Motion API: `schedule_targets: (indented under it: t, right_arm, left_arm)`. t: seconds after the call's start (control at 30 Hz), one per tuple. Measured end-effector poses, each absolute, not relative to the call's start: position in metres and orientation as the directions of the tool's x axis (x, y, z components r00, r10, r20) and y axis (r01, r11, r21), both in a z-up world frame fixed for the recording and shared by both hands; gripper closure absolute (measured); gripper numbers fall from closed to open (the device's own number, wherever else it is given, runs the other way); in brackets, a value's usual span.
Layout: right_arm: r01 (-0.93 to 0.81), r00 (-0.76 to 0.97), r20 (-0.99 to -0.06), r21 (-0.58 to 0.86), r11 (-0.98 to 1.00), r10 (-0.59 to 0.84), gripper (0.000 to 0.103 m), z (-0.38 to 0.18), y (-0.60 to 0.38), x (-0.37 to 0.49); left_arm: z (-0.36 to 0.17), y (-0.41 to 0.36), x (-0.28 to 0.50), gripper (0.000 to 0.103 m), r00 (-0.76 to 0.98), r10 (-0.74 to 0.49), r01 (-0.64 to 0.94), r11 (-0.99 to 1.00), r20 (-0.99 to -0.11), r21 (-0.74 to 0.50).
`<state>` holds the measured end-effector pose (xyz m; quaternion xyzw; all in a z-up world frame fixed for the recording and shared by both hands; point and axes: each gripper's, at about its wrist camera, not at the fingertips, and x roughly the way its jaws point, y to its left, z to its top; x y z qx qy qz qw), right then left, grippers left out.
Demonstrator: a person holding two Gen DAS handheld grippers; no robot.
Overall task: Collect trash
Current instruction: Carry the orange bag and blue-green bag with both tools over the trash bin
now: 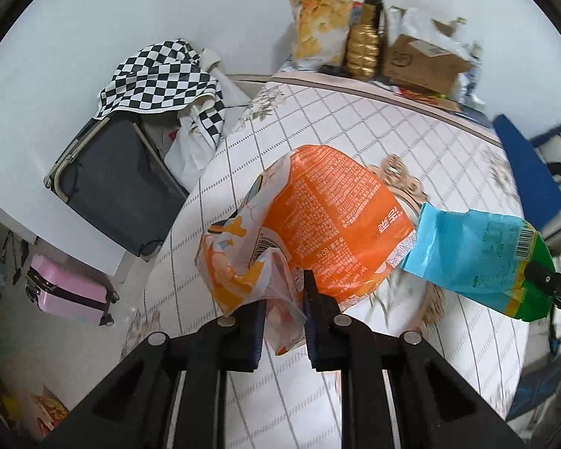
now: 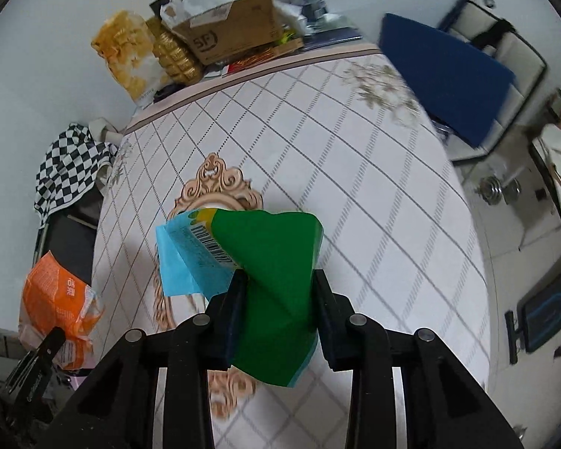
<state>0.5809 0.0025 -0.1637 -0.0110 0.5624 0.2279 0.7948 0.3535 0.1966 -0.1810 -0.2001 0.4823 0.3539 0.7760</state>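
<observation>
We see the table [image 2: 355, 172] first, covered w/ a white cloth in a grey diamond grid, an ornate beige frame motif [image 2: 213, 187] printed near its middle. At its far edge, against the wall: a cardboard box [image 2: 228, 33] stuffed w/ plastic, a yellow snack bag [image 1: 319, 18] standing upright, and a gold ribbed bottle [image 1: 363, 43] between bag and box. Left of the table, a dark folding cot [image 1: 112, 183] w/ a black-and-white checkered cloth [image 1: 157, 76] draped over its end; a pink suitcase [image 1: 69, 293] on the floor below. Right of the table, a blue cushioned chair [image 2: 445, 75].

Now the trash. Our left gripper [image 1: 282, 312] is clenched on the crumpled lower corner of an orange snack wrapper [image 1: 325, 217], which hangs lifted above the cloth. Our right gripper [image 2: 276, 303] is clamped on a green-and-blue wrapper [image 2: 265, 262], barcode side facing left, also held up off the table. In the left wrist view the two wrappers sit just beside each other, orange on the left, blue-green on the right.
</observation>
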Motion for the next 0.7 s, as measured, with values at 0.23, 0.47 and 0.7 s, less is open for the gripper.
schedule_targets:
  t: [0.23, 0.47, 0.7]
  right_arm:
    - [-0.312, 0.352, -0.872, 0.233, 0.921, 0.340, 0.068, -0.129, -0.079, 0.475]
    - [-0.204, 0.400, -0.855, 0.269, 0.941, 0.331, 0.068, -0.111, -0.170, 0.334]
    - [-0.140, 0.340, -0.888, 0.278, 0.950, 0.309, 0.068, -0.133, -0.252, 0.207]
  left_arm:
    - [-0.158, 0.135, 0.282, 0.088, 0.381, 0.318, -0.647, 0.763, -0.868, -0.004]
    - [-0.157, 0.082, 0.186, 0.088, 0.427, 0.215, -0.518, 0.854, -0.878, -0.042]
    - [-0.190, 0.030, 0.107, 0.088, 0.358, 0.084, -0.434, 0.897, -0.930, -0.086]
